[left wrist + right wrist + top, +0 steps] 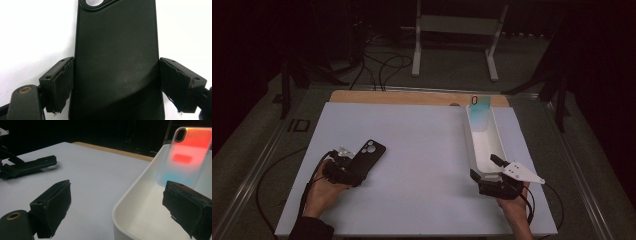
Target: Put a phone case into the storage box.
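Note:
A black phone case (369, 154) with a camera cut-out lies at the left of the white board, pointing up and to the right. My left gripper (353, 171) is shut on its lower end. In the left gripper view both pads press the sides of the black phone case (116, 50), with my left gripper (116, 82) around it. A long white tray (473, 145) stands at the right. An iridescent phone case (479, 111) leans upright at its far end. My right gripper (486, 169) is open at the tray's near end. One jaw is over the board, the other inside the tray (130, 202).
The white board (422, 165) rests on a wooden tabletop (412, 97) that shows along the far edge. Cables (382, 65) and a white metal stand (457, 30) are on the floor beyond. Black tripod legs (559, 95) stand at both far corners.

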`<move>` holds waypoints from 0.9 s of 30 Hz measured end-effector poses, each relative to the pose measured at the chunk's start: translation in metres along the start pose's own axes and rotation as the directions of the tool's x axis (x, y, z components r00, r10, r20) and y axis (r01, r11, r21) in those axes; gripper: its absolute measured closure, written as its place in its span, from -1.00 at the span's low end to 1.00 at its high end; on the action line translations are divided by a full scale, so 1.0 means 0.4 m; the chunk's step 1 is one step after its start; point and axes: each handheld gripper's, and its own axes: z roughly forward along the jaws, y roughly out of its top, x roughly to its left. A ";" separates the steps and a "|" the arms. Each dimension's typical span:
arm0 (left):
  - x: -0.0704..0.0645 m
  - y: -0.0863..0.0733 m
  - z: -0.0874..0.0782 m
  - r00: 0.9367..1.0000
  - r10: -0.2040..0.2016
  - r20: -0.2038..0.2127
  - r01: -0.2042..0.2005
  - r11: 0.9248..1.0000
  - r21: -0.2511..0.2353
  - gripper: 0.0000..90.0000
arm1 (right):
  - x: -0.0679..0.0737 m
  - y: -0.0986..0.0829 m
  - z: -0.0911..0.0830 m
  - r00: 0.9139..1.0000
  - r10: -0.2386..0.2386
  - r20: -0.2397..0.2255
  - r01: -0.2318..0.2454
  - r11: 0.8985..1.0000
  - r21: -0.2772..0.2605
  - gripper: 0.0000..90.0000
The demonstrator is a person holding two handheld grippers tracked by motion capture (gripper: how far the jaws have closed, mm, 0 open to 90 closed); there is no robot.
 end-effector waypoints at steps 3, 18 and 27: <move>0.002 0.001 -0.013 1.000 -0.015 -0.006 0.015 0.999 -0.032 -0.63 | -0.002 0.000 0.000 1.000 0.015 -0.003 -0.015 1.000 0.000 -0.81; -0.015 0.011 -0.062 0.999 -0.009 -0.049 0.000 0.982 -0.189 -0.64 | -0.009 0.017 0.005 0.999 0.040 -0.013 -0.039 0.998 0.044 -0.82; -0.055 0.049 -0.089 0.997 0.037 -0.068 -0.053 0.969 -0.243 -0.64 | -0.003 0.041 0.024 0.997 0.044 -0.057 -0.039 0.996 0.079 -0.82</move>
